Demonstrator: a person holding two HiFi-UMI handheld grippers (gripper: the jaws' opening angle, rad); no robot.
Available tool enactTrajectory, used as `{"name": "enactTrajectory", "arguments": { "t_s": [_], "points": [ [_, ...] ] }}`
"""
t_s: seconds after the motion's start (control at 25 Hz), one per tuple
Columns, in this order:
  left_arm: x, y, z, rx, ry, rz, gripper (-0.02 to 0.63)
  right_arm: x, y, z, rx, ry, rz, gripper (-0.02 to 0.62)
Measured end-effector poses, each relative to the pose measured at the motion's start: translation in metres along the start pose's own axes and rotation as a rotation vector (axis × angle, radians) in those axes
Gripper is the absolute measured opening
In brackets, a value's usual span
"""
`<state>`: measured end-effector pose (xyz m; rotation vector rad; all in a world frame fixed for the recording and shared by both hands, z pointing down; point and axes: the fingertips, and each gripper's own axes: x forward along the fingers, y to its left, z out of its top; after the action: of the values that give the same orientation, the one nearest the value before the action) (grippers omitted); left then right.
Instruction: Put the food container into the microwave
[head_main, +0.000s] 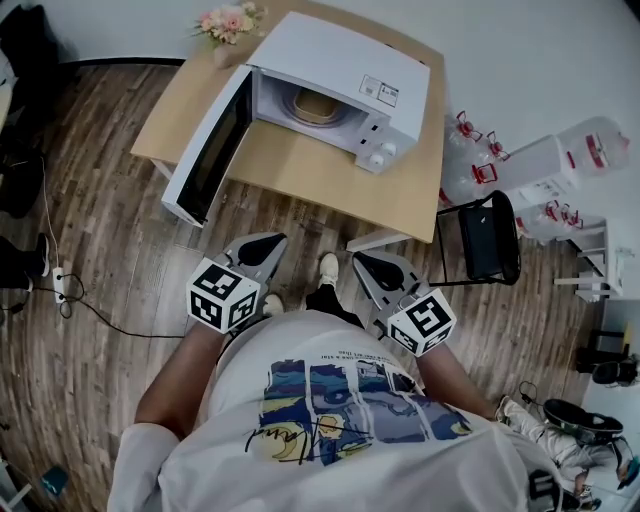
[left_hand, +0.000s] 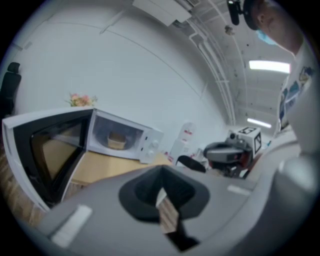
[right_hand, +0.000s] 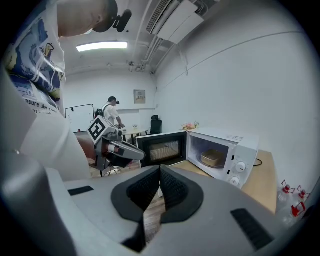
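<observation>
The white microwave stands on a wooden table with its door swung wide to the left. A tan food container sits inside on the turntable, also seen as the container in the right gripper view and the container in the left gripper view. My left gripper and right gripper are held close to my body, well short of the table. Both are shut with nothing between the jaws: left gripper, right gripper.
A vase of flowers stands at the table's back left corner. A black chair and several water bottles are to the table's right. Cables lie on the wood floor at left. Another person stands far back.
</observation>
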<state>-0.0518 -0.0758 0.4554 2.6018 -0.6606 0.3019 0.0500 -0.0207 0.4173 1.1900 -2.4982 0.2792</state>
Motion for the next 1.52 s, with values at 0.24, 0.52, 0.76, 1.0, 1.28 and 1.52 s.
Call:
{"name": "enactTrajectory", "arguments": {
  "t_s": [0.24,0.52,0.76,1.0,1.28,1.52],
  "points": [
    [-0.008,0.002,0.002,0.026,-0.004,0.003,0.008,0.005,0.006,0.001,-0.003,0.003,0.006,0.009],
    [-0.014,0.0,-0.001,0.047,-0.001,0.004,0.008,0.006,0.011,0.002,-0.011,0.001,0.009,0.009],
    [-0.016,0.004,-0.004,0.038,0.001,0.018,0.008,0.005,0.014,0.003,-0.02,-0.005,0.01,0.009],
    [-0.019,0.005,-0.008,0.033,0.007,0.031,0.008,0.0,0.015,0.001,-0.016,-0.005,-0.002,0.008],
    [-0.011,0.002,-0.015,0.024,0.026,0.028,0.008,-0.003,0.011,-0.002,-0.01,-0.01,-0.01,0.008],
    [0.002,0.001,-0.014,0.022,0.042,0.024,0.008,-0.007,0.001,-0.006,0.007,-0.012,-0.024,0.008]
  ]
}}
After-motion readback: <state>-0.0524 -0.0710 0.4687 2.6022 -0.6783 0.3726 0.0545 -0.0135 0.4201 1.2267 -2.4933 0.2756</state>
